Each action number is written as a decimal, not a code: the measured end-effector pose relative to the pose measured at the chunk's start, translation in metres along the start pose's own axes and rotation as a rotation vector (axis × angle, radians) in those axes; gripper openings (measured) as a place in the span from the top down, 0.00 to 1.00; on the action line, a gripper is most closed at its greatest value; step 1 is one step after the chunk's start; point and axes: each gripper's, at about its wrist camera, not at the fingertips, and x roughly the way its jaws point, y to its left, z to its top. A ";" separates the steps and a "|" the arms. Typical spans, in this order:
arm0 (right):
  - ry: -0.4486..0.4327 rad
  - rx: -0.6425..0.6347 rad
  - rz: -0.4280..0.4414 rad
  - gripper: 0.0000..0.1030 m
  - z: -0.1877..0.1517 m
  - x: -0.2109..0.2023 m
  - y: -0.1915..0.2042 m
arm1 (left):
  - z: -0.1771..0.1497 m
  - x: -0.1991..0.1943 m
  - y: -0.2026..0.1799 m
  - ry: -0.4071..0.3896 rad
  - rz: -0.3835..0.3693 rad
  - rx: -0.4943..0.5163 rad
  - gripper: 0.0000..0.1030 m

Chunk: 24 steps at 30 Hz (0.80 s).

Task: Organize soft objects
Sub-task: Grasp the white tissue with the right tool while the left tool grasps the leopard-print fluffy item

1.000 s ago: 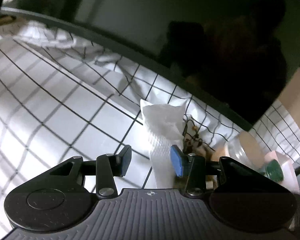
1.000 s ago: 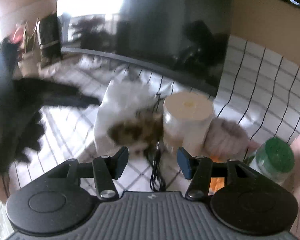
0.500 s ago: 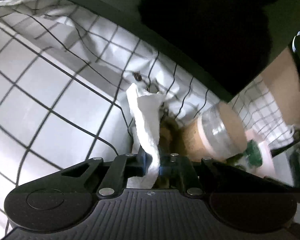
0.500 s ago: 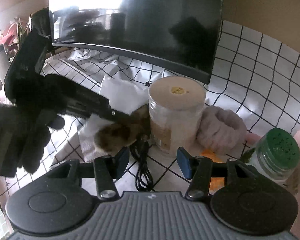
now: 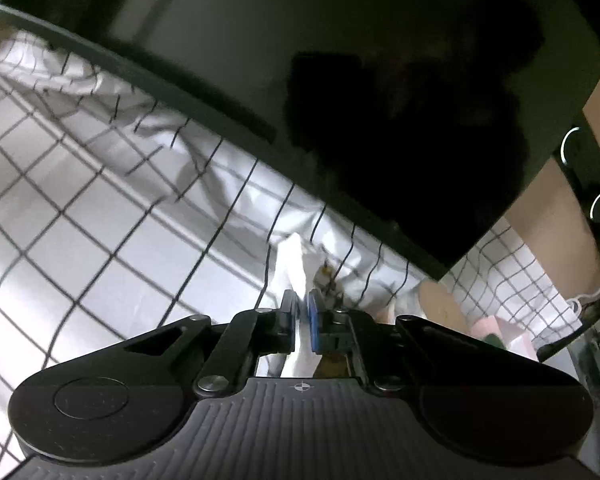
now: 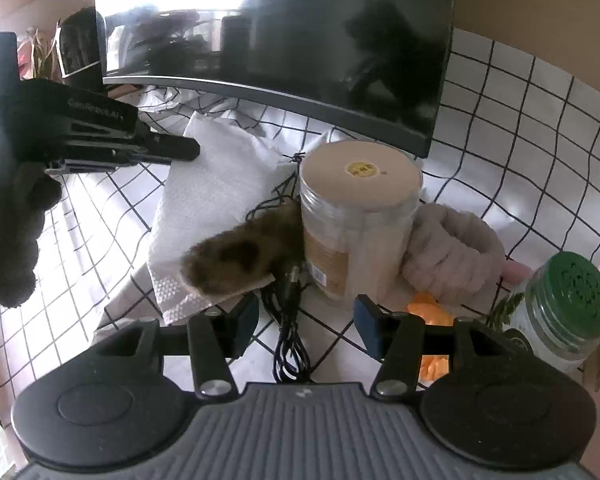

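Early stage: 1 soft item gripped, nothing sorted yet.
Left claw (image 5: 300, 314) is clamped on the white paper towel (image 6: 216, 184), its far end on the counter (image 6: 512, 120) under the brown furry item (image 6: 236, 260). Right claw (image 6: 306, 326) gapes empty above the black cable (image 6: 290, 344); beige headband (image 6: 456, 252) untouched behind the jar (image 6: 358, 220).

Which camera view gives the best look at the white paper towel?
The right wrist view. There the white paper towel shows almost whole, spread on the checked cloth with a brown furry thing on it. The left wrist view shows only a narrow, blurred strip of it, pinched in the left gripper.
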 end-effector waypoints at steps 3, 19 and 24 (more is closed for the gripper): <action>-0.009 -0.047 0.024 0.48 0.004 -0.003 0.009 | -0.005 -0.003 0.006 -0.015 0.025 -0.012 0.88; -0.025 -0.289 0.116 0.77 0.043 0.070 0.089 | -0.012 -0.070 0.035 -0.125 0.315 0.007 0.88; -0.149 -0.296 0.167 0.98 0.055 0.030 0.088 | -0.014 -0.064 0.031 -0.114 0.262 0.000 0.88</action>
